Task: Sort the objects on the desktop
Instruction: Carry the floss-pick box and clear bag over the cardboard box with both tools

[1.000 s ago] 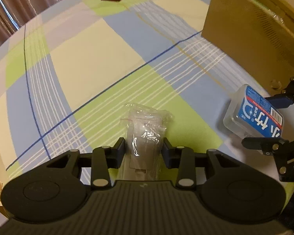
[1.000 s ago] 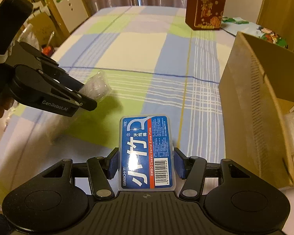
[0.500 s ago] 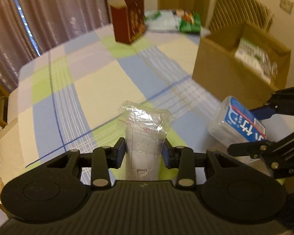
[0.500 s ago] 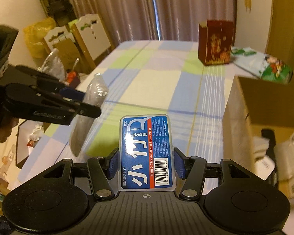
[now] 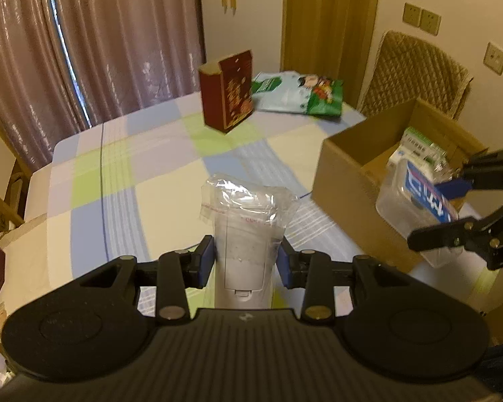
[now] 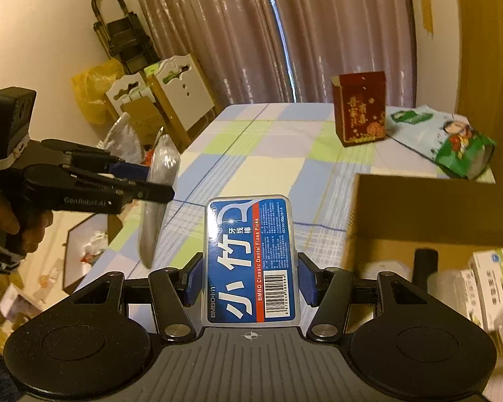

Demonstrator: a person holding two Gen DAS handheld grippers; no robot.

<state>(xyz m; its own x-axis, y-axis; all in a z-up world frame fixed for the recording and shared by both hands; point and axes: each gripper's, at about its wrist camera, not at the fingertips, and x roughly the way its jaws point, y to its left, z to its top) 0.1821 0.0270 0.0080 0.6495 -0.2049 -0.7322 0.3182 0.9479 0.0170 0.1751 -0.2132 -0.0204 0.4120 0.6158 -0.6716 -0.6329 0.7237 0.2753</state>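
Observation:
My left gripper (image 5: 246,261) is shut on a white item in a clear plastic bag (image 5: 248,227) and holds it above the checked tablecloth; the bag also shows from the side in the right wrist view (image 6: 159,194). My right gripper (image 6: 251,278) is shut on a clear dental floss pick box with a blue label (image 6: 251,261), held beside the open cardboard box (image 6: 429,207). In the left wrist view the floss box (image 5: 415,197) hangs at the cardboard box's (image 5: 352,174) near corner.
The cardboard box holds several small packages (image 6: 486,278). A dark red carton (image 5: 226,90) stands at the table's far end, with a green and white snack bag (image 5: 298,92) beside it. A chair (image 5: 415,70) stands behind the box.
Both grippers have lifted their objects off the table and tilted up. The right gripper with the floss box has moved toward the cardboard box's opening.

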